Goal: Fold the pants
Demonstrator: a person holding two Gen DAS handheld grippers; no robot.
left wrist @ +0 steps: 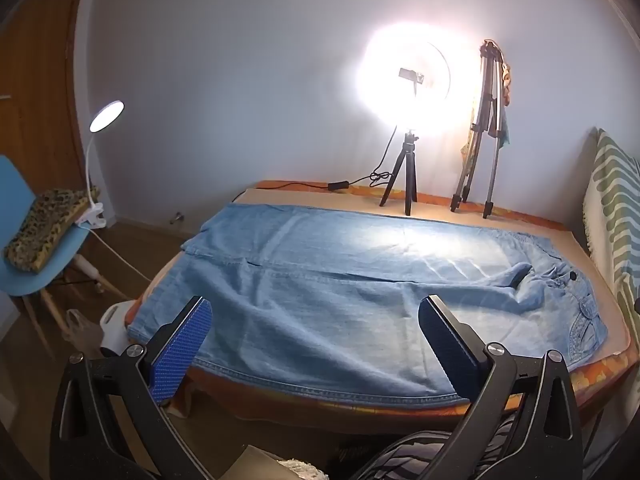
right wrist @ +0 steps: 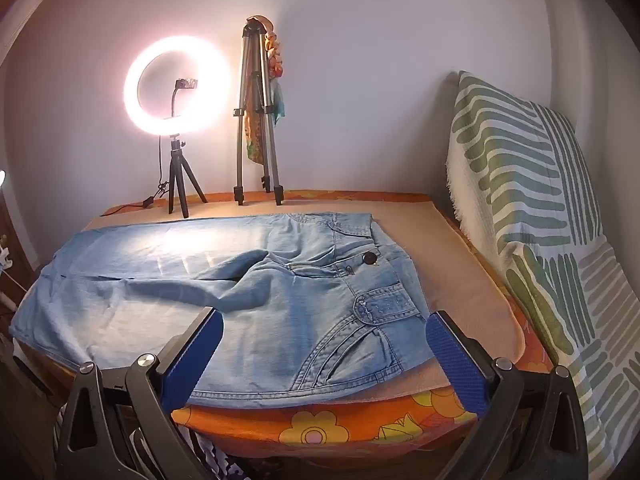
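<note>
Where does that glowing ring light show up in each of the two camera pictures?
Left wrist view: the ring light glares right of centre, at the back of the table.
Right wrist view: the ring light stands upper left, at the back.
Shared landmark: the silver tripod just right of it.

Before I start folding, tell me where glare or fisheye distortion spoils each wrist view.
Left wrist view: the ring light blooms into a solid white blob, washing out the wall and bleaching the jeans beneath it; the table edge bows. Right wrist view: the ring light keeps its ring shape, glare is milder, a pale patch lies on the jeans' legs; the room's edges curve.
</note>
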